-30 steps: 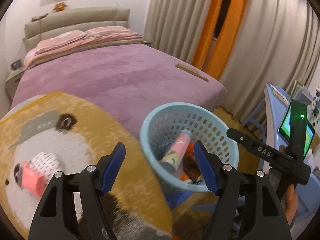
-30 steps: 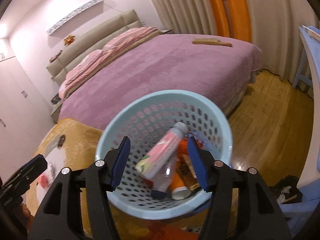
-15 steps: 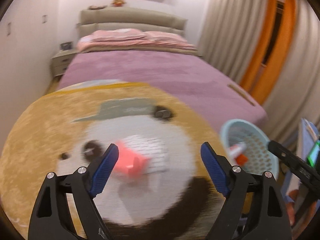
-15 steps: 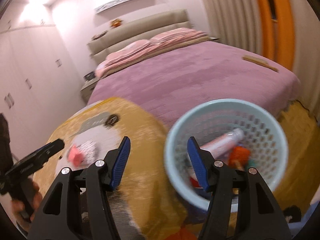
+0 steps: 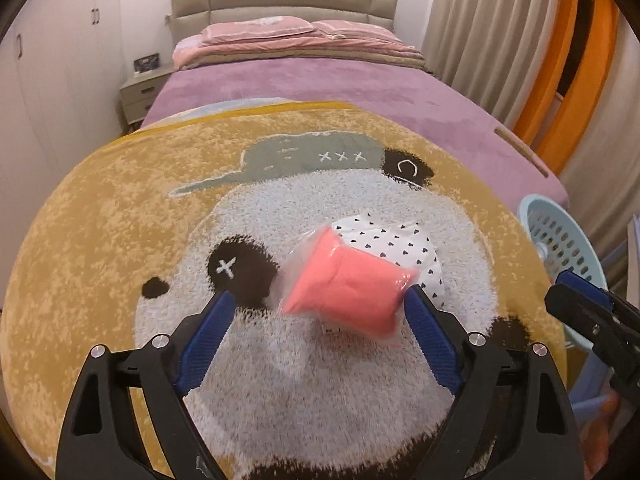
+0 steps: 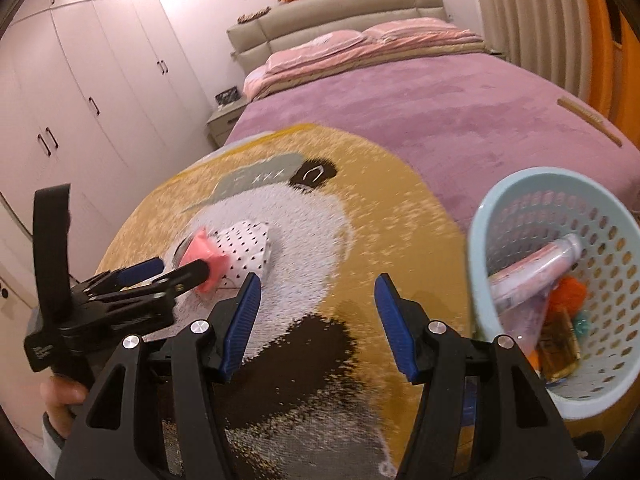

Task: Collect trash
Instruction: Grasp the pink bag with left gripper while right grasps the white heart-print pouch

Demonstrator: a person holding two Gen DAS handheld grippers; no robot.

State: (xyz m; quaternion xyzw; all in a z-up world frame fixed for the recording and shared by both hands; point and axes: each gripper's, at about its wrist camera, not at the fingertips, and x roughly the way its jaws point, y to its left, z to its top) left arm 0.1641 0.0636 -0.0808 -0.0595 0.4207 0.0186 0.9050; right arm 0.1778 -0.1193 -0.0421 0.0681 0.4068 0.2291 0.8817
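Note:
A pink packet in clear wrap [image 5: 344,284] lies on a white box with small black hearts [image 5: 396,240], on a round bear-face rug [image 5: 120,216]. My left gripper [image 5: 316,312] is open with its blue pads either side of the packet, which also shows in the right wrist view [image 6: 202,258]. My right gripper [image 6: 316,312] is open and empty above the rug. The light blue perforated basket [image 6: 500,200] stands to its right and holds a pink tube [image 6: 536,264] and other trash. The basket's edge shows in the left wrist view [image 5: 536,208].
A bed with a purple cover [image 5: 320,80] lies behind the rug. A nightstand [image 5: 140,92] and white wardrobes [image 6: 80,80] are on the left. Curtains [image 5: 500,20] hang on the right.
My left gripper swung left from the basket to the rug and closed in on the pink packet. My right gripper turned left, so the basket slid to the right edge.

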